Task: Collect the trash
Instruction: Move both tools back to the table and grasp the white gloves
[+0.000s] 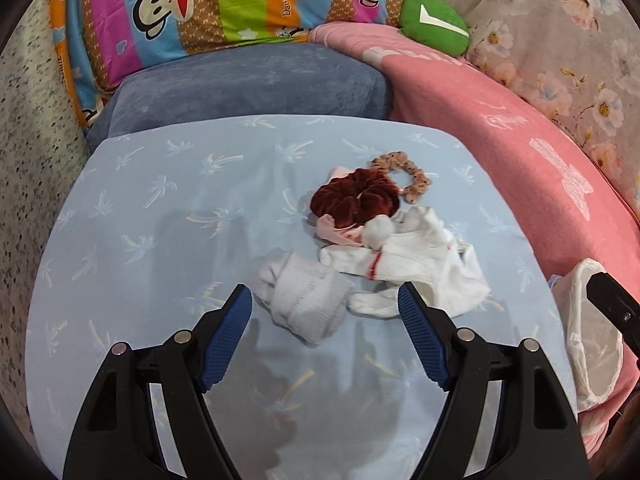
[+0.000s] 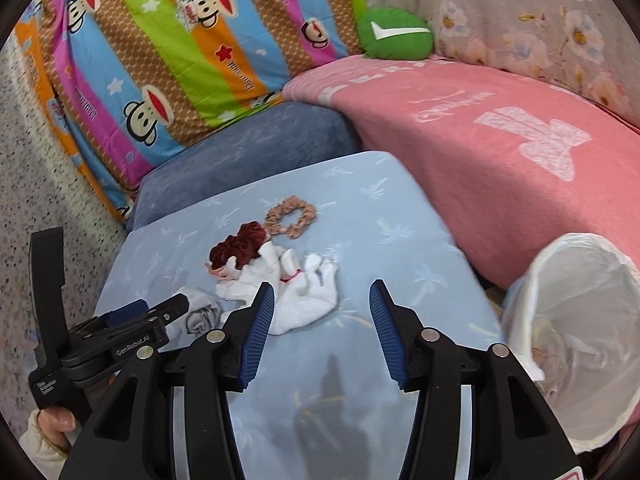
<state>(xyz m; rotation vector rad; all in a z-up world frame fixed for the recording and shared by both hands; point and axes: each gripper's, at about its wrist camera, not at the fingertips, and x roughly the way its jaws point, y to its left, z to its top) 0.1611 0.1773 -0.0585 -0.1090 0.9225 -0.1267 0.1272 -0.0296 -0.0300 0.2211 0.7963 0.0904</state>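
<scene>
A small heap of castoffs lies ahead of my tongs on the pale blue palm-print sheet: a rolled grey-white sock (image 1: 308,302) nearest me, lying apart from the rest; white knit gloves (image 1: 404,264) with a red cuff stripe, crumpled flat; a dark red velvet scrunchie (image 1: 354,200) overlapping a pink scrap (image 1: 340,232); and a tan spotted scrunchie (image 1: 404,172) just beyond. A white-lined trash bag (image 2: 580,320) gapes open at the right.

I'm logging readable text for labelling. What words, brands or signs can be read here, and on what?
"GenRobot.AI": on the left tool, seen from the right wrist.
White tick sign: on the green cushion.
Small white print on the left tool's handle: too small to read.
Script on the monkey-print quilt and pink blanket: too distorted to read.
</scene>
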